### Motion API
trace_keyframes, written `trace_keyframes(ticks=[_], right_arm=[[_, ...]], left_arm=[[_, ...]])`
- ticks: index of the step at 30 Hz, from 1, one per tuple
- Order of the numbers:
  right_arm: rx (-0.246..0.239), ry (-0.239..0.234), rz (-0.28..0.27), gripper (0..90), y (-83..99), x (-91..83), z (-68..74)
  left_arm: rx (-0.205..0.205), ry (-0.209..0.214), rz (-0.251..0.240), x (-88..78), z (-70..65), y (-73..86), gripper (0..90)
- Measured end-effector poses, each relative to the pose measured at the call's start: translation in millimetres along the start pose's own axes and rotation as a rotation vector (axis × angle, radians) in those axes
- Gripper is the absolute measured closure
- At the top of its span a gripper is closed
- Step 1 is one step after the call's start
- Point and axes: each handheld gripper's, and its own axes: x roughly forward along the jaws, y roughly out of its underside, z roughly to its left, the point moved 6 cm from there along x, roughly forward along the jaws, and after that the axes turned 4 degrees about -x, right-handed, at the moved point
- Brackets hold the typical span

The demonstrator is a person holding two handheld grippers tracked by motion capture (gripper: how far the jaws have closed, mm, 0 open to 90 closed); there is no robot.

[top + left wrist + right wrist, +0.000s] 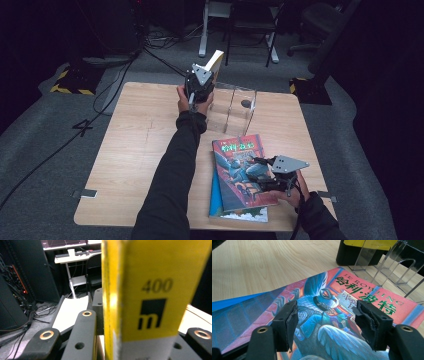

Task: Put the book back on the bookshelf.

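A yellow-spined book (pixel 216 60) is standing upright above the clear rack (pixel 235 107), while a red illustrated book (pixel 240 170) is lying flat atop a blue one (pixel 216 200).

Yellow book (pixel 150 290) with black "400" and black square logo, red-and-blue illustrated book (pixel 240 170) with green characters, blue book (pixel 216 197) beneath it, pale woodgrain table (pixel 140 145)

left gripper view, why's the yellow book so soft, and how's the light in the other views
Left gripper view: the yellow paperback book sits too close to the lens, so its print blurs. High view: dim room, only the light wooden table lit. Right gripper view: the red illustrated book cover is sharp, evenly lit.
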Motion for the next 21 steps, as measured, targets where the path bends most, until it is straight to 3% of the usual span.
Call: trace_keyframes(ticks=[7, 9, 12, 17, 19, 21], right_arm=[[-0.004, -0.012, 0.003, 35.8, 0.1, 0.7, 1.7], [-0.01, -0.017, 0.006, 35.8, 0.3, 0.8, 2.6], [-0.01, -0.018, 0.006, 35.8, 0.3, 0.9, 2.7], [-0.013, -0.02, 0.012, 35.6, 0.5, 1.7, 3.3], [-0.011, -0.021, 0.016, 35.6, 0.8, 2.0, 3.6], [-0.016, -0.024, 0.024, 35.6, 1.4, 2.5, 4.0]], left_arm=[[0.007, -0.014, 0.027, 5.5, -3.0, 15.0, 74.4], [0.037, -0.022, 0.038, 5.5, -4.0, 18.4, 74.2], [0.045, -0.012, 0.042, 5.1, -6.8, 18.9, 74.3], [0.077, -0.031, 0.061, 6.0, -8.6, 19.8, 73.2], [0.112, -0.038, 0.092, 7.2, -9.0, 20.4, 72.4], [0.109, -0.034, 0.098, 6.8, -7.5, 20.3, 71.6]])
